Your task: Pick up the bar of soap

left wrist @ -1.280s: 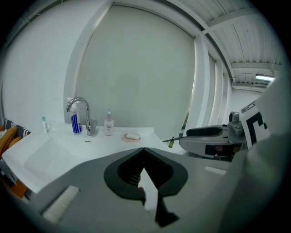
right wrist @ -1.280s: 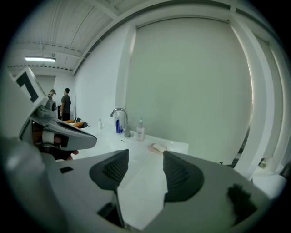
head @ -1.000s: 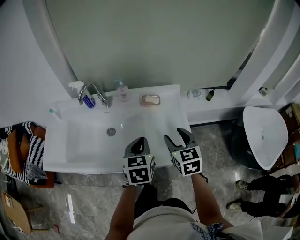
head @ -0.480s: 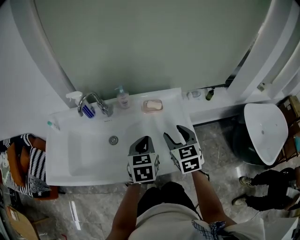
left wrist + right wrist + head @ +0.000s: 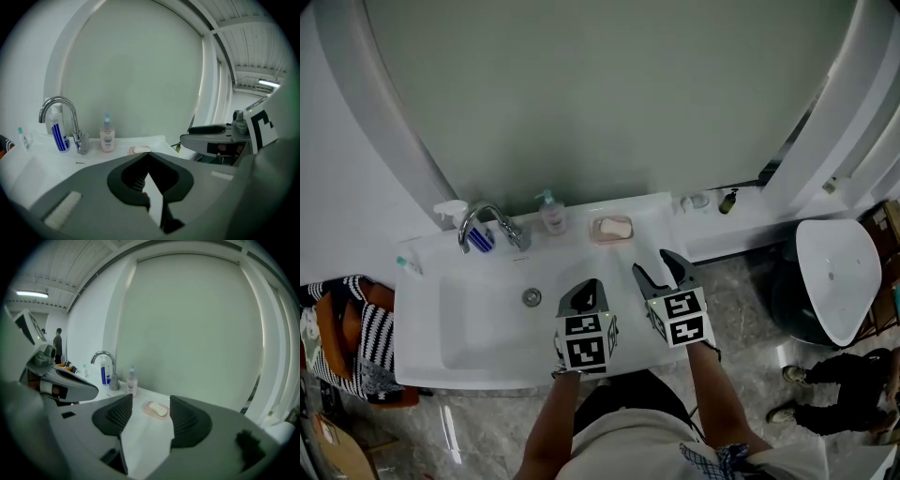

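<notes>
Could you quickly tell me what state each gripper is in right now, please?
Left gripper: closed, holding nothing.
Right gripper: open, empty; the bar of soap lies beyond it, untouched.

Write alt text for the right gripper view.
The right hand-held gripper is open and empty, its jaws framing a white bar of soap that lies in a pink dish on the white sink counter ahead. Left of the dish stand a pump bottle and a chrome faucet.

soft even light, fisheye edges, sharp
</notes>
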